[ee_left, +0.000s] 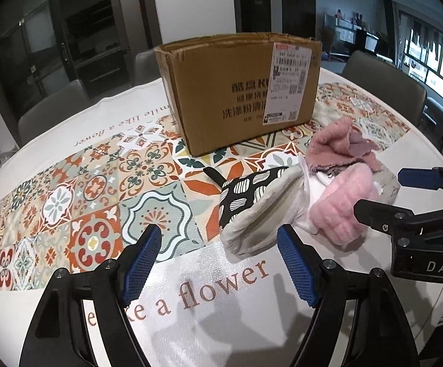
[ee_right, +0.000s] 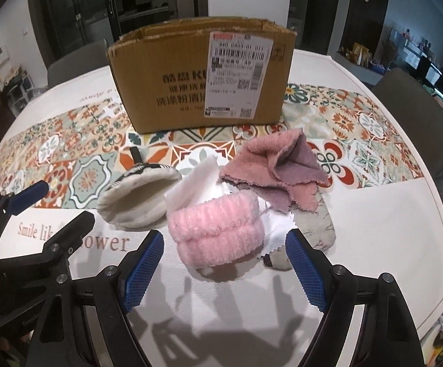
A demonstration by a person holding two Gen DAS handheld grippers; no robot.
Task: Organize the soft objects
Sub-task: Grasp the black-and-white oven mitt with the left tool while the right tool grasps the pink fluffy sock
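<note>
Cardboard box (ee_right: 203, 76) stands open-topped behind the heap: oven mitt (ee_right: 138, 195) leftmost, fluffy pink band (ee_right: 218, 229), mauve cloth (ee_right: 279, 171); left gripper (ee_left: 219, 260) and right gripper (ee_right: 224, 269) both gape wide, empty, over bare tablecloth (ee_right: 374, 244)

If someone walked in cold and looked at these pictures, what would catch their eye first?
Probably the open cardboard box standing at the middle of the tiled tablecloth. Next, the heap of soft things in front of it: a fluffy pink headband nearest, a dusty pink cloth behind, an oven mitt lying to the left.
</note>
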